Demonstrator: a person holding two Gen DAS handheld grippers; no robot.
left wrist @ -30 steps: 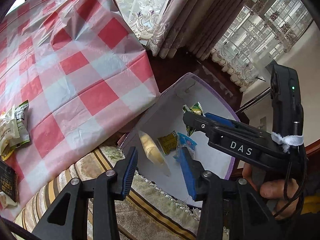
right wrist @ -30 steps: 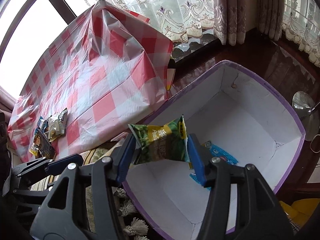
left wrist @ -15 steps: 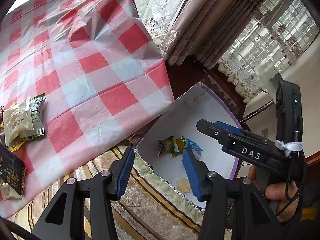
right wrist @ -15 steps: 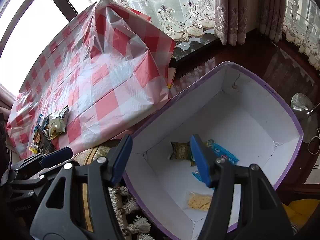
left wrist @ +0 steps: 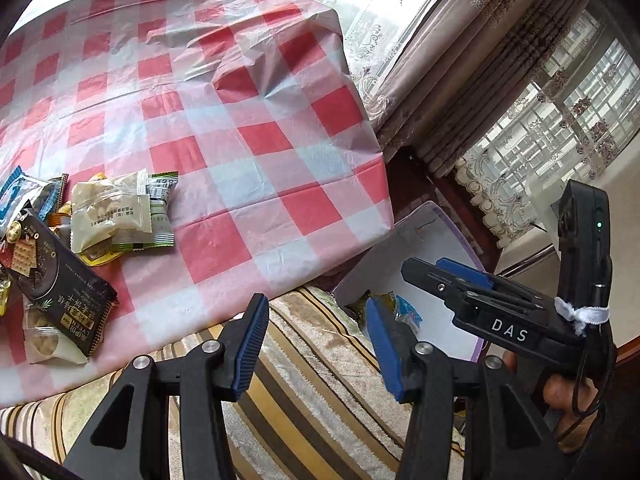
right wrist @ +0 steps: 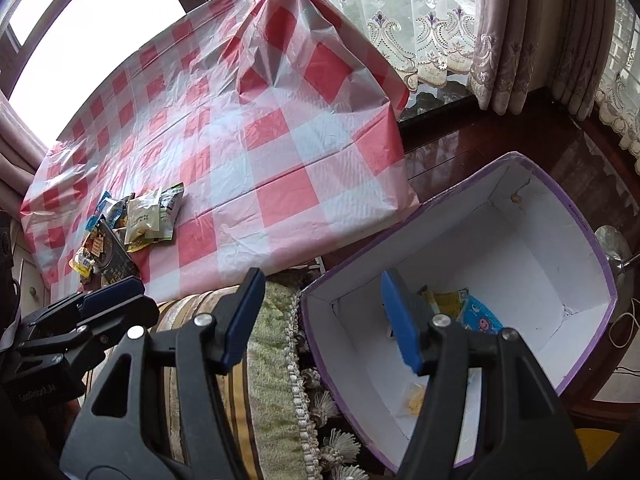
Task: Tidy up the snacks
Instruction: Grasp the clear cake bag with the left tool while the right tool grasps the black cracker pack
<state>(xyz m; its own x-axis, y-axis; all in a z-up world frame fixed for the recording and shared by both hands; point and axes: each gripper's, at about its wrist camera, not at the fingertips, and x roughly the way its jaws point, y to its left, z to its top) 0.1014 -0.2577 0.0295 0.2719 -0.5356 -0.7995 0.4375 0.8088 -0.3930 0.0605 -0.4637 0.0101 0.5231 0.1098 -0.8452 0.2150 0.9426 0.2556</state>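
The pile of snack packets (left wrist: 100, 224) lies on the checked tablecloth (left wrist: 248, 120), up and to the left of the left gripper (left wrist: 316, 344). The long black cracker pack (left wrist: 56, 280) in it runs slantwise, its near end pointing down toward the table edge closest to that gripper; the pale pillow packet (left wrist: 112, 212) lies across the top, its long side roughly level in the view. A few more packets (right wrist: 460, 308) sit on the floor of the white, purple-edged box (right wrist: 560, 216), just beyond the right gripper's (right wrist: 324, 320) right-hand finger; how they point I cannot tell. Both grippers hang with blue pads parted, nothing between them, over the striped fringed cloth (left wrist: 312, 392) that lies between table and box. The right gripper shows to the right of the left one, a hand (left wrist: 568, 404) around its handle.
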